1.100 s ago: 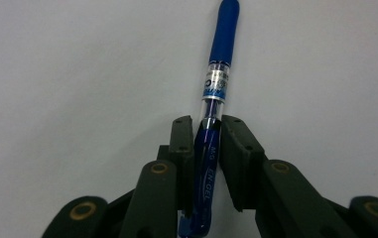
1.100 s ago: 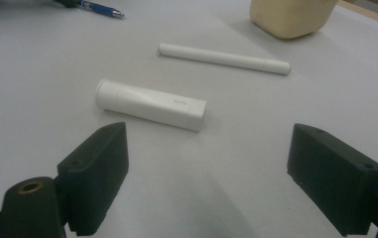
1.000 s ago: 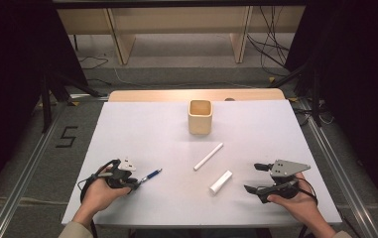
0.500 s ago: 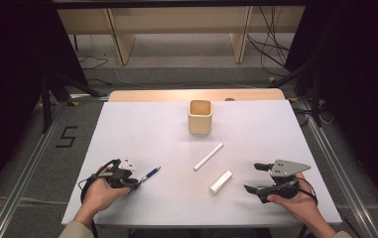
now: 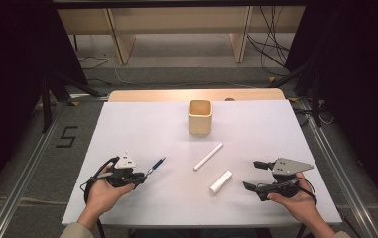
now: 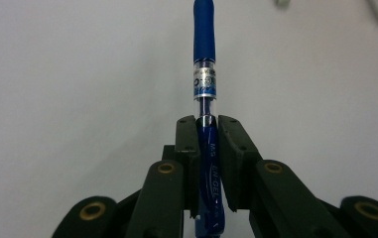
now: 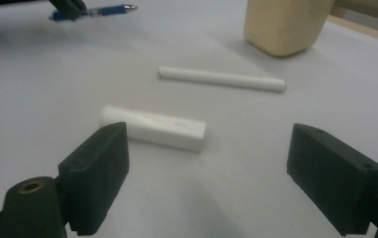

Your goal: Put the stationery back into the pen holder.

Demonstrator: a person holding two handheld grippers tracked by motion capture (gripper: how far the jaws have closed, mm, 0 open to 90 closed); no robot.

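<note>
My left gripper (image 5: 141, 176) lies low at the table's front left, shut on a blue pen (image 5: 156, 164) whose tip points toward the middle. In the left gripper view the pen's barrel (image 6: 206, 74) runs straight up between the two pressed pads. My right gripper (image 5: 252, 174) rests at the front right with its jaws wide apart and nothing between them. A short white block (image 5: 220, 182) lies just left of it, seen close ahead in the right gripper view as the block (image 7: 153, 128). A long white stick (image 5: 208, 156) lies beyond. A tan square cup (image 5: 199, 116) stands upright at the back centre.
The white table top (image 5: 127, 124) is bordered by a wooden strip (image 5: 166, 95) along its far edge. Metal rails (image 5: 23, 173) run down both sides, and a floor mark "5" (image 5: 66, 136) sits to the left. Shelving and cables lie behind.
</note>
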